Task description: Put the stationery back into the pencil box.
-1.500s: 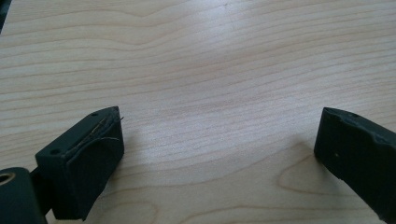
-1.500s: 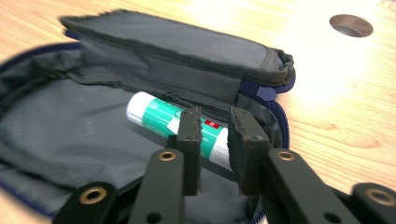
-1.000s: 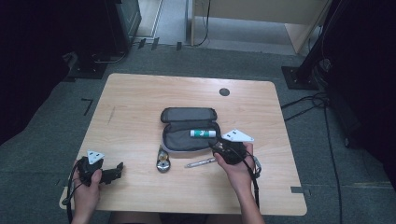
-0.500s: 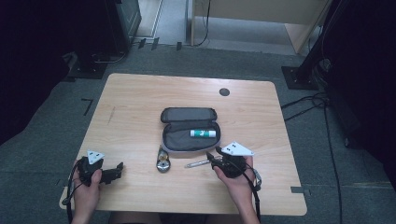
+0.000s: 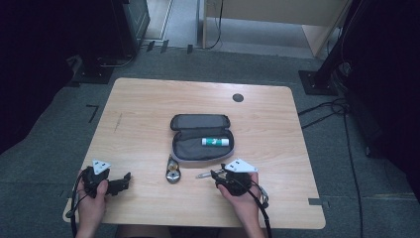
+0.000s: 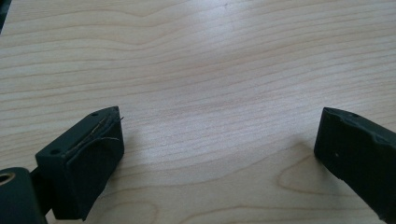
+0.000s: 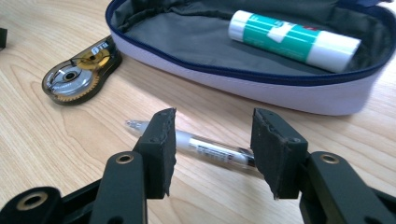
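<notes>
Right gripper (image 7: pixel 212 140) jaws parted, straddling the clear plastic pen (image 7: pixel 205 149) lying flat on the light wooden table (image 5: pixel 148 104), not clamped. Pen sits just in front of the open grey fabric pencil case (image 7: pixel 280 88), which holds a green-and-white glue stick (image 7: pixel 294 41). Transparent correction-tape dispenser (image 7: pixel 77 74) nearby. Left gripper (image 6: pixel 219 154) wide open over bare wood.
</notes>
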Demonstrator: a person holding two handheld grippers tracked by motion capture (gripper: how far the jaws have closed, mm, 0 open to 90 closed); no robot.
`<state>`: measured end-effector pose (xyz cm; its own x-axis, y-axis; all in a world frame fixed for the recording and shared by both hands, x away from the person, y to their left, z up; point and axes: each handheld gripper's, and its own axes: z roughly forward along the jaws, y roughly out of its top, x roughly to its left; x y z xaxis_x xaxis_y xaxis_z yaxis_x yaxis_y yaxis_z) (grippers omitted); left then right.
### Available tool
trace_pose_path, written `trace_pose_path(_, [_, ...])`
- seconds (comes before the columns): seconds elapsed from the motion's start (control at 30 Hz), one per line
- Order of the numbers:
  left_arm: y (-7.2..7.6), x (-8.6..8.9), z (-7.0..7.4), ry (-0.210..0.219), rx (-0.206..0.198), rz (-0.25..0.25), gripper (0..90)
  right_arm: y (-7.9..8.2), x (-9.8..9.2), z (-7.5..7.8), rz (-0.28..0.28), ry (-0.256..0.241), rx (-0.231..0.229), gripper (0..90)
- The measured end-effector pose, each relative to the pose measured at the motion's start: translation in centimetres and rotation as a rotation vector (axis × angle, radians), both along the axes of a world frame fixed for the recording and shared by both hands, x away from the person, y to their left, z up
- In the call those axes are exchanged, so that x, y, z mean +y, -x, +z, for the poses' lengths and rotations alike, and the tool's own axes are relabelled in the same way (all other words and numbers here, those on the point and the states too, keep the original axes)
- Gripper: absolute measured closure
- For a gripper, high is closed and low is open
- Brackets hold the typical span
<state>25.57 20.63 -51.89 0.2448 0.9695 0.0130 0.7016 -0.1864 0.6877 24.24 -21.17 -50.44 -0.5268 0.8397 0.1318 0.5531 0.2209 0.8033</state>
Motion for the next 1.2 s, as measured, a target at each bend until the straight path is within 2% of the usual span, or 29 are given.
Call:
trace_pose_path(0.2, [0.0, 0.0, 0.0, 0.0, 0.0, 0.0, 1.7, -0.1, 1.1, -0.3, 0.024, -0.003, 0.004, 53.8])
trace_pose_path(0.4, [0.0, 0.0, 0.0, 0.0, 0.0, 0.0, 1.7, -0.2, 2.3, -0.8, 0.037, 0.003, 0.002, 63.4])
trace_pose_path(0.5, [0.0, 0.0, 0.0, 0.0, 0.0, 0.0, 1.7, -0.5, 2.7, -0.9, 0.038, -0.013, 0.007, 68.6])
trace_pose_path(0.7, [0.0, 0.0, 0.0, 0.0, 0.0, 0.0, 1.7, -1.1, 3.8, -1.1, 0.028, 0.008, -0.005, 74.0])
trace_pose_path(0.8, [0.0, 0.0, 0.0, 0.001, 0.0, 0.001, 1.7, -1.3, 4.5, -1.7, 0.019, 0.023, 0.012, 75.9])
trace_pose_path(0.93, [0.0, 0.0, 0.0, 0.001, 0.0, 0.001, 1.7, -1.3, 4.7, -1.7, 0.023, 0.035, 0.002, 73.2])
trace_pose_path(1.13, [0.0, 0.0, 0.0, 0.001, 0.0, 0.001, 1.7, -1.0, 3.7, -1.3, 0.042, 0.0, 0.01, 63.2])
trace_pose_path(1.2, [0.0, 0.0, 0.0, 0.001, 0.0, 0.001, 1.7, -0.9, 3.5, -1.1, 0.066, 0.006, 0.001, 60.3])
